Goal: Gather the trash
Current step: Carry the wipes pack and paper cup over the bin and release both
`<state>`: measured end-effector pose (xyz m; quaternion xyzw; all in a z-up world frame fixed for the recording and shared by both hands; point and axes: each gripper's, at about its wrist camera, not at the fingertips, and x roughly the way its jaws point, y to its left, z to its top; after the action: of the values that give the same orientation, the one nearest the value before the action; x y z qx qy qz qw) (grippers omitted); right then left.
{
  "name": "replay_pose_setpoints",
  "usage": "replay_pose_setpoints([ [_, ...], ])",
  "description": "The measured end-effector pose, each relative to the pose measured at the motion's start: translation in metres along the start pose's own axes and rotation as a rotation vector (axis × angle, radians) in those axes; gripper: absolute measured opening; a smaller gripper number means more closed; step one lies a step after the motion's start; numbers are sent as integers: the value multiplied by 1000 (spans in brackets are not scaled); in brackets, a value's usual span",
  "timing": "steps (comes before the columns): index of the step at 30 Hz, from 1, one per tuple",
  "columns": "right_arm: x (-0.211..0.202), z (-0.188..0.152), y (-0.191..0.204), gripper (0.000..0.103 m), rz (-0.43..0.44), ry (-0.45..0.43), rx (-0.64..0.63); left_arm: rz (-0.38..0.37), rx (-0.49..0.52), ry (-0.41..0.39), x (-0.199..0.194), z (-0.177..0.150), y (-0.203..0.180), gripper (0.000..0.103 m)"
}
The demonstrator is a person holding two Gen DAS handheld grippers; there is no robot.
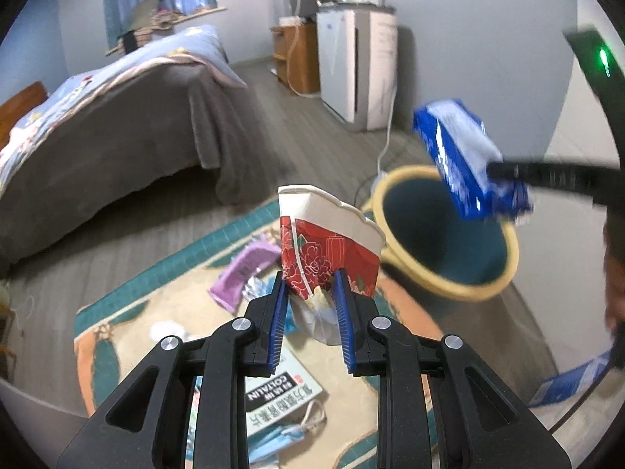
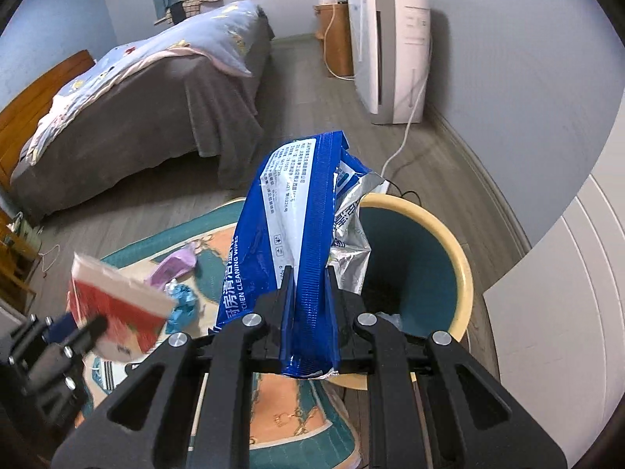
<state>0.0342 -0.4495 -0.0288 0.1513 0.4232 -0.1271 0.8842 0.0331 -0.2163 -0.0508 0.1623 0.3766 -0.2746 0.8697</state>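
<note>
Left gripper (image 1: 310,287) clamping a crushed red-and-white paper cup (image 1: 328,242) between blue pads, cup standing upright above the jaws, a pale crumpled scrap caught lower down between the fingers. Right gripper (image 2: 308,285) pinching a blue wipes packet (image 2: 289,211), foil inner flap hanging open on its right side, packet hovering right over the rim of the bin (image 2: 457,258). Judging both as 2 pieces in transit, neither dropped yet. Bin sitting on the floor just beside the rug (image 1: 133,312), yellow rim, dark teal inside; something pale showing at the bottom in the right view, too small to name, so maybe 1 item already in, cannot tell for sure. Still lying on the rug: purple wrapper (image 1: 242,273), blue crumpled wrapper (image 2: 183,305), printed booklet (image 1: 273,402), blue face mask (image 1: 273,441), plus a white scrap near the left edge of the rug. Blue carton (image 1: 570,383) lying at far right on the floor, partly cut off. Estimating roughly early-to-middle stage: 2 in hand, at least 5 left to pick up. Packet looking closest to release; cup needing a short carry right toward the bin. Bed (image 1: 117,117) and white appliance (image 1: 355,66) well apart, not involved.
</note>
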Motion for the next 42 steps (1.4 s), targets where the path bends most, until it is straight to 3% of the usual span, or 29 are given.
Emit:
replay_pose_setpoints([
  [9,20,1,-29,14,-19,46,35,-18,-4,23,14,5,-17,25],
  [16,45,-1,-65,14,-53,99,99,-83,-106,57,40,34,-30,25],
  [27,69,-3,-101,14,-131,153,205,-63,44,102,89,62,-81,25],
  [31,72,-6,-106,15,-130,167,229,-95,59,103,100,69,-93,25],
  [34,70,-4,-101,16,-121,157,214,-118,78,97,102,74,-101,32],
  [37,68,-3,-101,20,-120,142,196,-103,103,73,97,75,-105,46],
  [42,66,0,-96,37,-108,119,172,-79,81,66,94,71,-97,66],
])
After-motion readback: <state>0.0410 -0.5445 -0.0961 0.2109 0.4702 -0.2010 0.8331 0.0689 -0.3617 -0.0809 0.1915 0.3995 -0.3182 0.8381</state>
